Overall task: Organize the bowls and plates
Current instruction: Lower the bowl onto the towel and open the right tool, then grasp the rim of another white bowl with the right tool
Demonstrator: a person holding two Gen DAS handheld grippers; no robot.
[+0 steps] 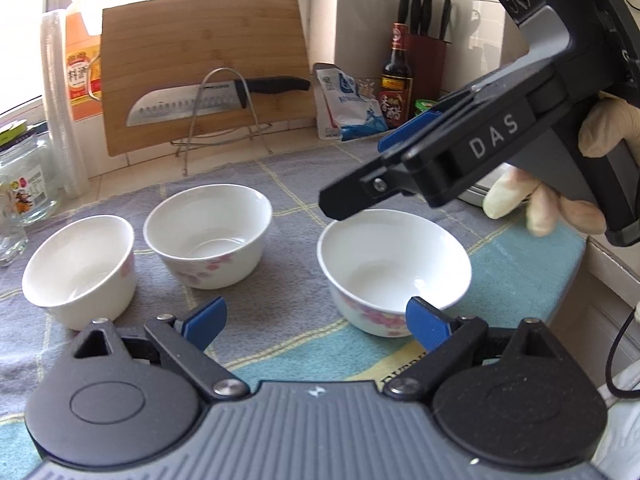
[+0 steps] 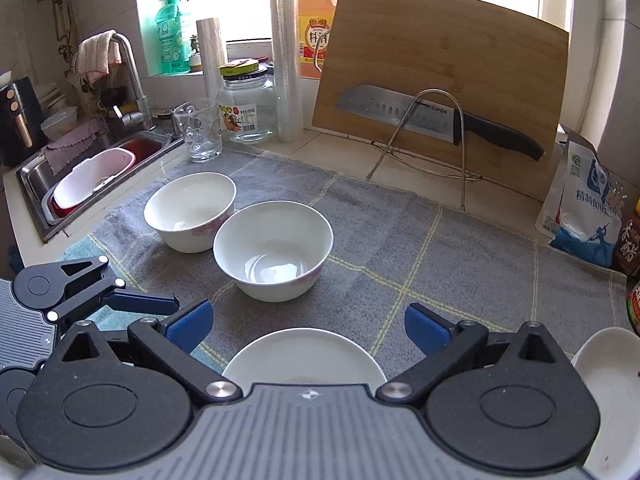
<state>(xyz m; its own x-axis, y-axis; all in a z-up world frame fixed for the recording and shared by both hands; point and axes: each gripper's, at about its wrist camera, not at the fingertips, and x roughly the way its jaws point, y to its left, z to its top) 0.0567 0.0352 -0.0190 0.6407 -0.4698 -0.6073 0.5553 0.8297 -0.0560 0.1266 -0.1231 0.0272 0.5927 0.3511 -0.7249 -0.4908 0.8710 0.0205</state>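
My left gripper [image 1: 316,322] has its blue pads spread wide with nothing pressed between them. Just past my right-hand pad [image 1: 430,322] sits a white porcelain bowl with pink blossoms on its side [image 1: 394,270], upright on the grey checked cloth with a teal border [image 1: 288,280]; the pad overlaps the bowl's near wall in my view, but I cannot tell whether it touches. Ahead and to the left of that gap stands a second white flowered bowl [image 1: 208,234], and further left a third white bowl [image 1: 80,270], the two close together but apart. Above the nearest bowl hangs my right gripper [image 1: 374,160], held by a gloved hand [image 1: 560,184], its black finger tip over the bowl's far rim.

From the right wrist, my right gripper [image 2: 306,328] is also spread wide and empty. Directly below and between its pads lies the rim of a white bowl [image 2: 304,350], seen from above. Ahead of the gap are two more white bowls [image 2: 274,248] [image 2: 190,210], side by side and nearly touching. To the far right of my right pad, a white dish [image 2: 612,384] sits at the picture's edge. My left gripper [image 2: 154,305] reaches in from the left.

Beyond the cloth, a bamboo cutting board [image 2: 440,64] leans upright in a wire rack [image 2: 436,136] with a black-handled kitchen knife [image 2: 424,114] across it.
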